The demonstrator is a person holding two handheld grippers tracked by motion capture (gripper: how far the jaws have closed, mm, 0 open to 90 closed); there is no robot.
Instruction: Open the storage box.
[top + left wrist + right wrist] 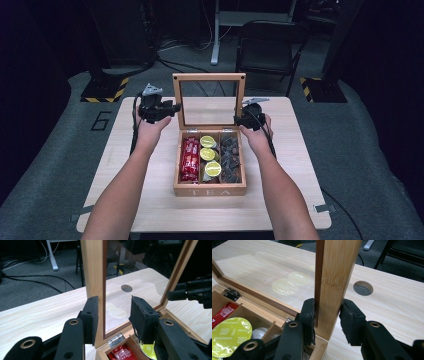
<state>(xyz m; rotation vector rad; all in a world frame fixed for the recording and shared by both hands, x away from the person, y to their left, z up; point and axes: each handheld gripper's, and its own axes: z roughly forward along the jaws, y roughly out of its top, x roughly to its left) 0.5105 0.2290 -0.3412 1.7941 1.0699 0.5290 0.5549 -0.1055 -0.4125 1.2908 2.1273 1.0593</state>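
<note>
**Both grippers at the upright lid of the tea box**

A light wooden tea box (210,189) with "TEA" lettered on its near wall sits near the middle of the pale wooden table (125,165). Its glass-paned, wood-framed lid (209,77) stands upright at the far edge of the box, swung up on small metal hinges (116,338).

The left gripper (172,108) is at the left post of the lid frame. In the left gripper view its jaws stand moderately apart around that post: the left pad lies against the outer face of the wood, while the right pad stands clear of the glass, with a gap between them. The grip is not closed on the frame.

The right gripper (239,120) is at the right post of the lid, low down near the box's far right corner. In the right gripper view both black pads press on the post, one on each face, so it clamps the frame.

Inside the box are three compartments running near to far. The left one holds red foil sachets (190,159), the middle one holds round capsules with lime-green lids (209,155), and the right one holds dark brown pieces (230,159) that are too small to make out.

A round hole (362,288) is cut in the tabletop beyond the lid. A black folding chair (267,42) stands on the floor past the far edge of the table.
</note>
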